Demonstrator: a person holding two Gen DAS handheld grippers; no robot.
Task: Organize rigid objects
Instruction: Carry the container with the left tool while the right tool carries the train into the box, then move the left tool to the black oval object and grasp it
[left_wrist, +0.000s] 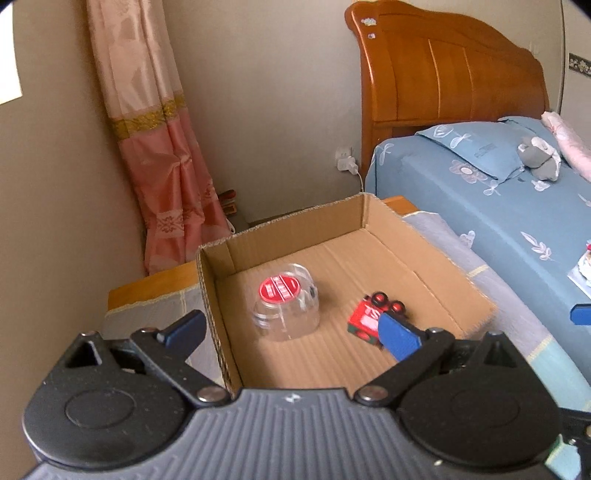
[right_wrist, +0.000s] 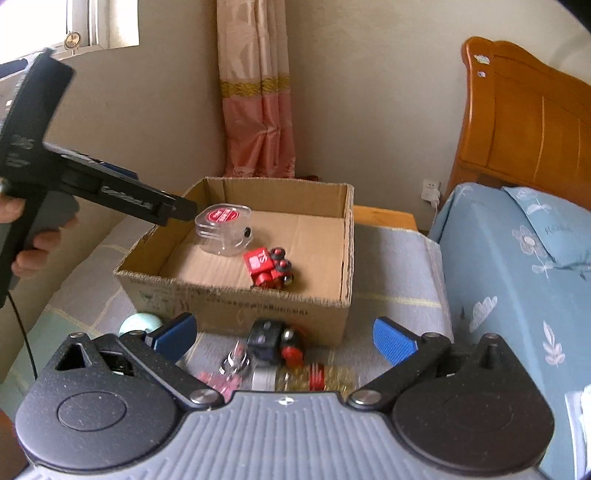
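Note:
An open cardboard box (left_wrist: 436, 258) (right_wrist: 236, 306) stands on a cloth-covered table. Inside lie a clear plastic jar with a red lid (left_wrist: 284, 306) (right_wrist: 224, 230) and a red toy train (left_wrist: 369, 317) (right_wrist: 269, 267). My left gripper (left_wrist: 291, 332) is open and empty above the box's near side; in the right wrist view it reaches in from the left (right_wrist: 110, 192). My right gripper (right_wrist: 284, 338) is open and empty, in front of the box, above a black and red toy train (right_wrist: 275, 339), a small glass bottle with a red band (right_wrist: 306, 376), a pink item (right_wrist: 218, 380) and a metal piece (right_wrist: 236, 358).
A pale green round object (right_wrist: 140, 323) lies by the box's front left corner. A bed with a blue floral cover (left_wrist: 498, 206) (right_wrist: 517, 280) and wooden headboard (left_wrist: 443, 66) stands at the right. A pink curtain (left_wrist: 162, 147) hangs in the corner. A wall socket (left_wrist: 345, 160) holds a charger.

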